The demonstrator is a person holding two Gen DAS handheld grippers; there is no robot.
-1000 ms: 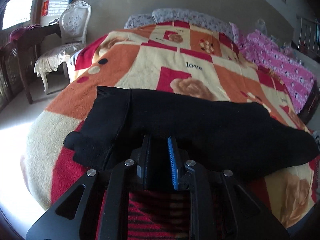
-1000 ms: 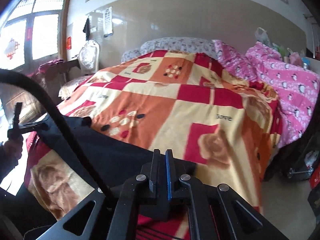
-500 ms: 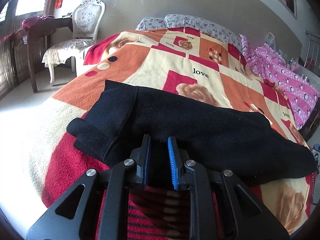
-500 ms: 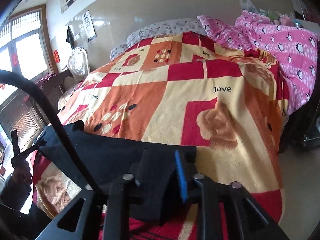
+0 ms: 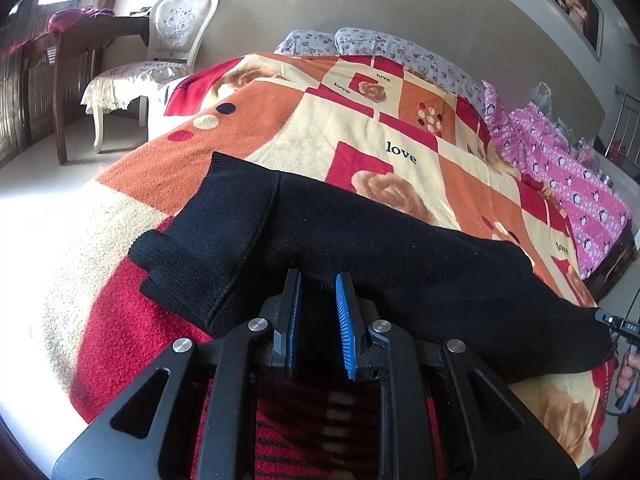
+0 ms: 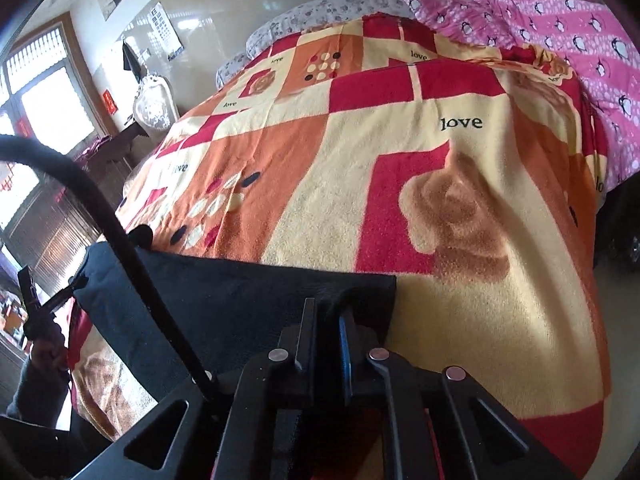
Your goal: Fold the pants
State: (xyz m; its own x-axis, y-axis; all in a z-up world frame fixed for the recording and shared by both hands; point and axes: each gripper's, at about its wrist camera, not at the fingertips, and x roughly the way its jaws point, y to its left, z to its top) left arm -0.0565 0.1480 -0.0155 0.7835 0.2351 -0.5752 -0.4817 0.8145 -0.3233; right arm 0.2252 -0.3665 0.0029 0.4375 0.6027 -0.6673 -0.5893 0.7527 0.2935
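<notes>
Black knit pants [image 5: 400, 264] lie folded lengthwise across the near end of the bed. My left gripper [image 5: 318, 280] is shut on their near edge by the ribbed cuff end, with dark fabric between the blue pads. In the right wrist view the pants [image 6: 240, 300] stretch to the left, where the left gripper [image 6: 74, 283] pinches the far corner. My right gripper [image 6: 326, 310] is closing on a puckered bit of the pants' near edge close to their right corner. The right gripper [image 5: 616, 324] and a hand [image 5: 628, 376] also show at the left wrist view's right edge.
The bed carries an orange, red and cream blanket [image 5: 360, 128] with floral pillows [image 5: 400, 52] at its head and a pink quilt [image 6: 580, 40] on the right. A white chair [image 5: 160, 52] and a dark wooden table [image 5: 72, 40] stand to the left. A black cable [image 6: 132, 264] crosses the right wrist view.
The right gripper came down toward the bed, opened, then closed on the pants' edge near their right corner. The left gripper rolled a little and kept its hold.
</notes>
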